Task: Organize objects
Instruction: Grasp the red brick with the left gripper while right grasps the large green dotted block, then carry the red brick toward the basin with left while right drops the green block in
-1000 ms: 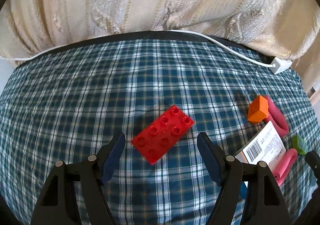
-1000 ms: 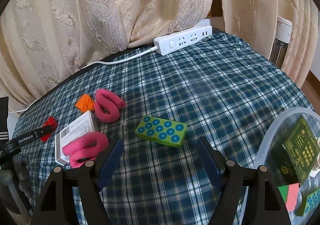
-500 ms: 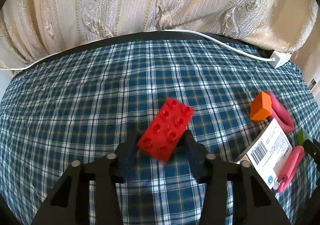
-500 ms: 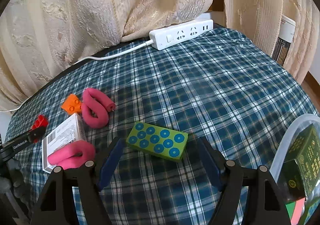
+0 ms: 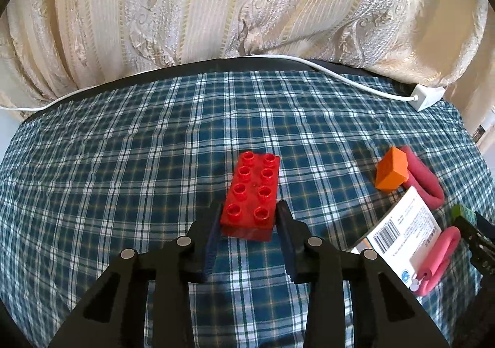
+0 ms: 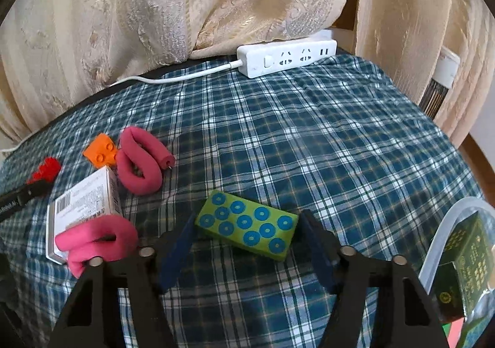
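Plaid cloth [image 5: 123, 162] bears red brick [image 5: 252, 193], lengthwise along tool [image 5: 249, 221].

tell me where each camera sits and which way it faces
Left wrist: sits on the left claw, angled down along its fingers at the plaid-covered table and curtain; its fingers, which have just been closing, clamp the red brick.
Right wrist: sits on the right claw, angled down at the same table; its fingers, just closing, flank the green dotted block, contact unclear.
Shared: orange brick, pink foam rollers, barcoded box, white power strip; each view catches the other claw at its edge.
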### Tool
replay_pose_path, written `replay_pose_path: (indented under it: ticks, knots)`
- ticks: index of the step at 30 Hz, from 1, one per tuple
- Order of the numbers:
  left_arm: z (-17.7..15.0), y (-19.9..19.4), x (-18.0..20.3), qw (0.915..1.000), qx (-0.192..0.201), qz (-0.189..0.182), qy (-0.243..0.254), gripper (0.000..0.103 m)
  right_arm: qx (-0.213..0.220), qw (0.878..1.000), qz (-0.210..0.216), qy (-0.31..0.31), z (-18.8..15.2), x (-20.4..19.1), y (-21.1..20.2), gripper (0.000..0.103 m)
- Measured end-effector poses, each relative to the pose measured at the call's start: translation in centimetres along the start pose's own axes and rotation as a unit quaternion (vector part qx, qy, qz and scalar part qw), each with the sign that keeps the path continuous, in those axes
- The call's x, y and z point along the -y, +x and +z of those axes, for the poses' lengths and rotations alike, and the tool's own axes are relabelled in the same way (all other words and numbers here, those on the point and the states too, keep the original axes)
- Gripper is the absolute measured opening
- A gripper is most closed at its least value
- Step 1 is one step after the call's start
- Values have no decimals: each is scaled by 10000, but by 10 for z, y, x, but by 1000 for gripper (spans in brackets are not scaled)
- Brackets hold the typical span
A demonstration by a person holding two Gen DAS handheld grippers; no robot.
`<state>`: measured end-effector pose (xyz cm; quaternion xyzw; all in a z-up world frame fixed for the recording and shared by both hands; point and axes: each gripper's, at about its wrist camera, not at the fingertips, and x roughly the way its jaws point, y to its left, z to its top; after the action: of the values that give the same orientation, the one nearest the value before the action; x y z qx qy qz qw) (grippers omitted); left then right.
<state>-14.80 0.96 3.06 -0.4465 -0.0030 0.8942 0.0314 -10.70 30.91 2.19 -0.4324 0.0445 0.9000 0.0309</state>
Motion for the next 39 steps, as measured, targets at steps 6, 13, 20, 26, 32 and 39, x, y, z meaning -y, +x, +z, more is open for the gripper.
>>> replay_pose_path:
  ticks: [6,13,20,26,32,39]
  knots:
    - [0,-11,7,9999,89,-85,36,33,7,10000,33,28,-4,3,-4,69]
    - [-1,-26,22,9991,224,-270,224,33,167,9996,119,171,-15,9,-30,69]
    - [-2,-41,37,9975,326,-495,395,33,400,9988,196,184,-30,13,-64,69]
    - [-2,-52,42,9963,419,-576,475,33,596,9977,204,236,-40,20,-92,69]
    - [-2,-59,40,9960,476,-602,463,33,773,9963,81,375,-51,36,-117,69]
    - [-5,-58,35,9966,401,-575,429,33,901,9937,-193,636,-68,63,-140,69]
